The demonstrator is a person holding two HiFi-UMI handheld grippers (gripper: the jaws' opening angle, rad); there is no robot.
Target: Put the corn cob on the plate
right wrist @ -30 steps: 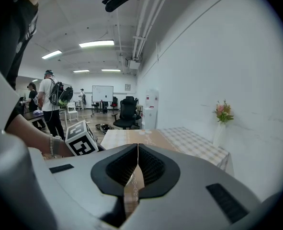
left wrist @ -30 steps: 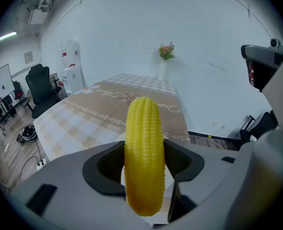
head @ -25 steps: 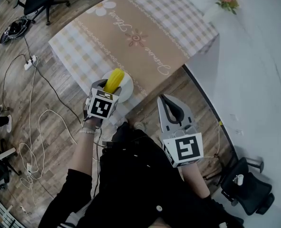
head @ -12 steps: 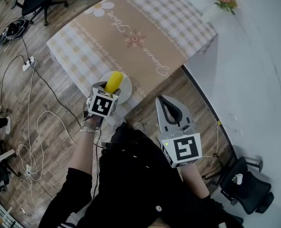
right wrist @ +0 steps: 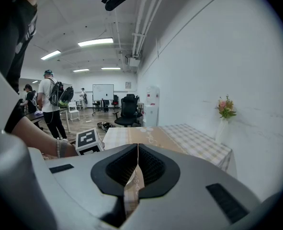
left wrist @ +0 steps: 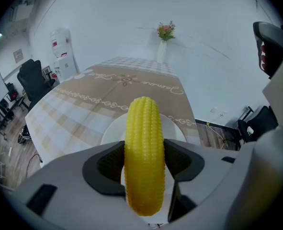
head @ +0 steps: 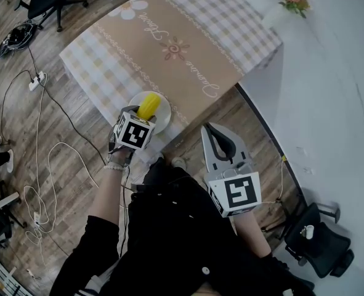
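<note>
My left gripper clamps the ridged yellow corn cob over the round white plate. My right gripper is closed, empty.

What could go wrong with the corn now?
1. The corn cob is round and smooth. When the left gripper lets go, it might roll off the plate.
2. The plate sits close to the near edge of the table. A bump could push the plate or the corn onto the floor.
</note>
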